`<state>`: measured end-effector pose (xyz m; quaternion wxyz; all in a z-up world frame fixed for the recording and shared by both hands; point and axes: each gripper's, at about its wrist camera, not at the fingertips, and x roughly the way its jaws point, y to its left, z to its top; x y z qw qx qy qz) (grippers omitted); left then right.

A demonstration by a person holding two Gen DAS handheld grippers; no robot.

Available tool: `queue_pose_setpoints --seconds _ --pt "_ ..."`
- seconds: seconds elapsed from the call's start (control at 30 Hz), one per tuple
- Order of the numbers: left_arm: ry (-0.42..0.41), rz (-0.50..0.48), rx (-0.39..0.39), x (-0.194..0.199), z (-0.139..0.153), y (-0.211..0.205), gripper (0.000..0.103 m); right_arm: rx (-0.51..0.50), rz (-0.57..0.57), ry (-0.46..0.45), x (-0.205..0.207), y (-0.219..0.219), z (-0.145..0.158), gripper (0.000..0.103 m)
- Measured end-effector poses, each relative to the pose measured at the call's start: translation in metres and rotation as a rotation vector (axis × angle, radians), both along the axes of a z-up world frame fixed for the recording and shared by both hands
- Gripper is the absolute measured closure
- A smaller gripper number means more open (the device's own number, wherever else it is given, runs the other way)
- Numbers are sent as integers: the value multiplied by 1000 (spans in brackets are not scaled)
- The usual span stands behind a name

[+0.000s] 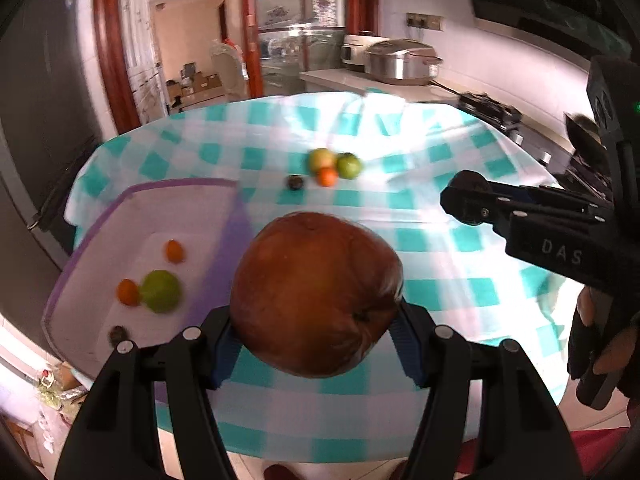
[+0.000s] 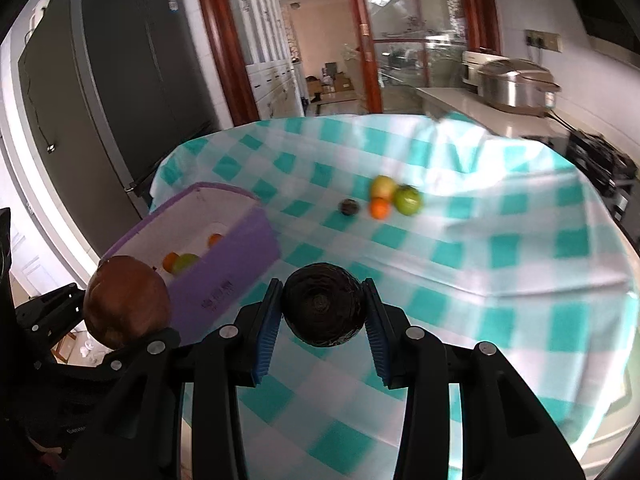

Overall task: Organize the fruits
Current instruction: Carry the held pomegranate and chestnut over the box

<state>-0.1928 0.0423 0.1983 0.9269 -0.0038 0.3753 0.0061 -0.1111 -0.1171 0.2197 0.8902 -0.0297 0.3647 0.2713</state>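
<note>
A dark fridge [image 2: 100, 120] stands left of the teal-checked tabletop [image 2: 480, 260], where the left claw [image 1: 316, 344] clamps a brown apple [image 1: 316, 292] beside the purple box [image 2: 224, 280], and the right claw [image 2: 324, 320] pinches a dark round fruit [image 2: 324, 304], stem end facing back.

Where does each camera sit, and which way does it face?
Left wrist: on the left claw, facing over the table; shows its fingers gripping a brown fruit, plus the right claw.
Right wrist: on the right claw, facing the same way; shows its fingers gripping a dark fruit, plus the left claw.
Shared: purple box, loose fruit cluster.
</note>
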Motion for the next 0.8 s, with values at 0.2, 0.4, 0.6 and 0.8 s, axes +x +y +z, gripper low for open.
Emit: queue_pose_setpoints --seconds 0.2,0.4,0.6,0.8 --pt "-3 77 -23 5 9 108 39 -1 61 -7 5 105 5 63" --pt "69 67 -15 3 -11 190 39 22 15 39 14 176 -8 63" --pt "187 57 -76 -1 -45 245 39 -52 15 123 15 237 -34 63" --pt "276 15 -156 15 -71 250 39 -179 55 196 30 275 -54 63"
